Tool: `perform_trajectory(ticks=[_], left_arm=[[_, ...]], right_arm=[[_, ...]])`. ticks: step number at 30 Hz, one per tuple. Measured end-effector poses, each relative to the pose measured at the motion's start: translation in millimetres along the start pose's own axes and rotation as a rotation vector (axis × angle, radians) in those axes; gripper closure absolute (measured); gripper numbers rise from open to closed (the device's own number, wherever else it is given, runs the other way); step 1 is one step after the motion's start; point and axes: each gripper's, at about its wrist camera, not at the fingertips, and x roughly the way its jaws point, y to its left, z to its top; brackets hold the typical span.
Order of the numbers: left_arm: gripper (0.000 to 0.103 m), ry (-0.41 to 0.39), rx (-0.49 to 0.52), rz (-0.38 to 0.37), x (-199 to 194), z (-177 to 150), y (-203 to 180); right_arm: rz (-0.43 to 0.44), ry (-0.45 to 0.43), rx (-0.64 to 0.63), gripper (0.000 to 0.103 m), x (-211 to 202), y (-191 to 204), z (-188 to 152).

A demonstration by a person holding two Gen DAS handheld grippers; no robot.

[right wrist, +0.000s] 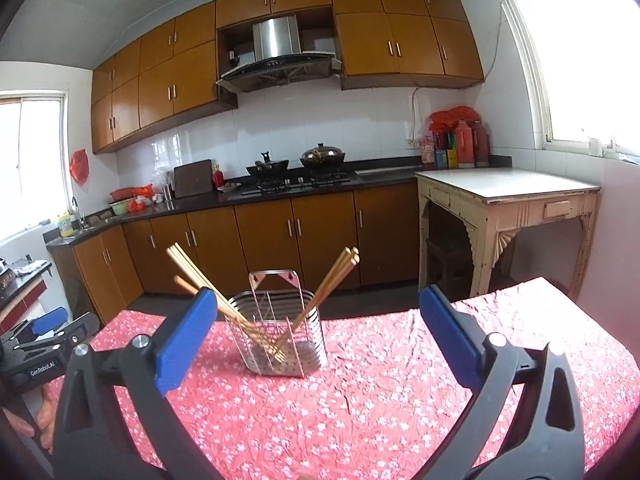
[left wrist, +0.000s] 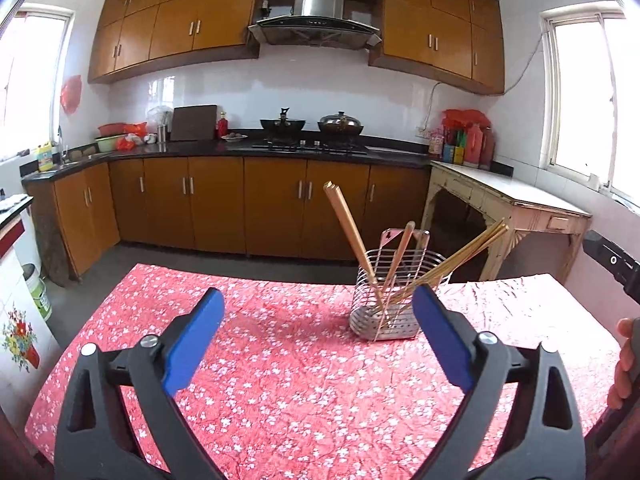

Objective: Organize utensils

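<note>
A red floral-clothed table (left wrist: 280, 380) bears a wire utensil holder (left wrist: 394, 312) with chopsticks (left wrist: 348, 232)

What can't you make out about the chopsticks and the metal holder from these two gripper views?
- Chopsticks: exact count; in both views they overlap, and the left finger pad covers part of one bundle in the right wrist view.
- Holder: which compartment each bundle stands in; its wires cross over them.
- Table: near edge hidden by the open left gripper and open right gripper.
</note>
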Motion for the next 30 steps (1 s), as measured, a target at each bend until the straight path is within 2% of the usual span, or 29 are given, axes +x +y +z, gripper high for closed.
perform_trajectory(ticks=[5,11,18,20,26,30], left_arm=[[0.002,0.017,-0.02,0.039,1,-21,10],[0.002,0.04,-0.045,0.054,-5,-51,16],[0.002,-0.004,-0.011,0.027,-30,-68,13],[0.002,-0.028,0.015,0.042,-39,-73,7],[0.002,-0.063,0.114,0.072,-53,-84,-12],[0.002,-0.06,0.101,0.041,-55,-90,-14]], right_arm=[[-0.054,0.017,-0.012,0.004,-2,-2,-18],[-0.032,0.003,-0.034,0.004,-18,8,-56],[0.016,-0.053,-0.132,0.004,-44,35,-93],[0.016,-0.063,-0.147,0.004,-49,41,-99],[0.003,-0.072,-0.159,0.004,-58,44,-109],[-0.008,-0.07,-0.144,0.004,-62,40,-114]])
